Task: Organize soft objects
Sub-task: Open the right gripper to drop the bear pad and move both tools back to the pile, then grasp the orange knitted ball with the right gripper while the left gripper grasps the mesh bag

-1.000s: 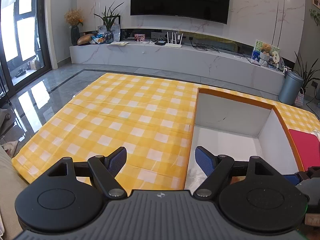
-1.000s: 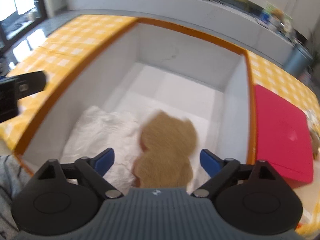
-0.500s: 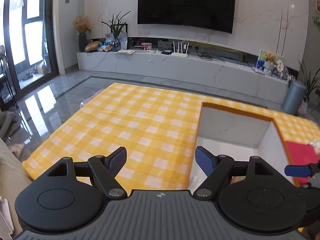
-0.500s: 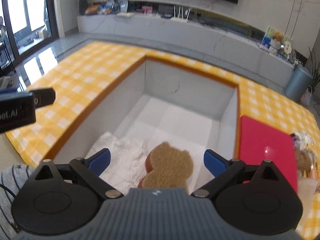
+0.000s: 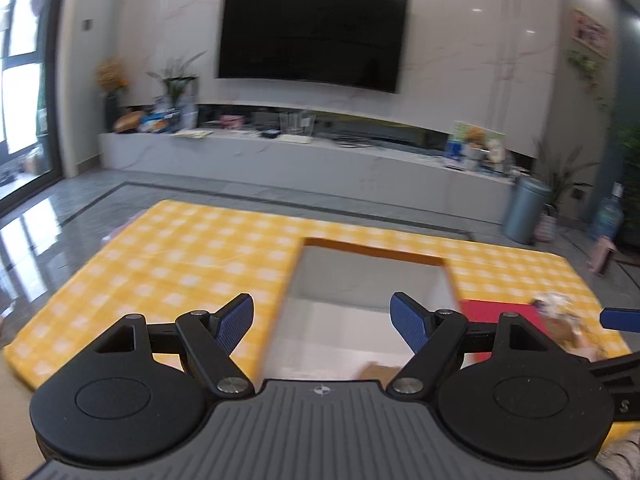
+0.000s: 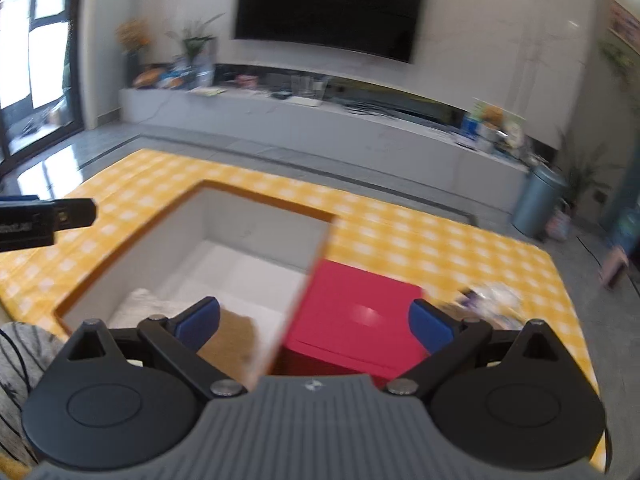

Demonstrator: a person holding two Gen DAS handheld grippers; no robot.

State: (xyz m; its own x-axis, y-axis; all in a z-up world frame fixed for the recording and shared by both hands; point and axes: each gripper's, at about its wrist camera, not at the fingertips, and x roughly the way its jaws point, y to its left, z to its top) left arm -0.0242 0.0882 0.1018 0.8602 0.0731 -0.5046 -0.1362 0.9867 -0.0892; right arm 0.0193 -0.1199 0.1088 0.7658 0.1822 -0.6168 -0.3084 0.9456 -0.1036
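An open white box [image 6: 192,240] with an orange rim stands on the yellow checked cloth [image 6: 400,240]. Inside it lie a white crumpled cloth [image 6: 140,308] and a brown bear-shaped soft toy [image 6: 232,336], whose top edge shows in the left wrist view [image 5: 376,370]. The box shows there too [image 5: 360,280]. My right gripper [image 6: 316,320] is open and empty, raised above the box's near right corner. My left gripper [image 5: 322,316] is open and empty, raised above the box's near left side. A small pile of soft items [image 6: 492,304] lies right of the red lid.
A red flat lid [image 6: 360,312] lies right of the box, also in the left wrist view [image 5: 496,312]. Beyond the table are a TV wall, a long marble console [image 5: 280,156] and a grey bin [image 5: 524,212]. The other gripper's finger shows at the left edge [image 6: 48,216].
Both grippers have risen and tilted up away from the box. The right gripper has also shifted right, so the red lid now sits between its fingers. The bear toy stays in the box.
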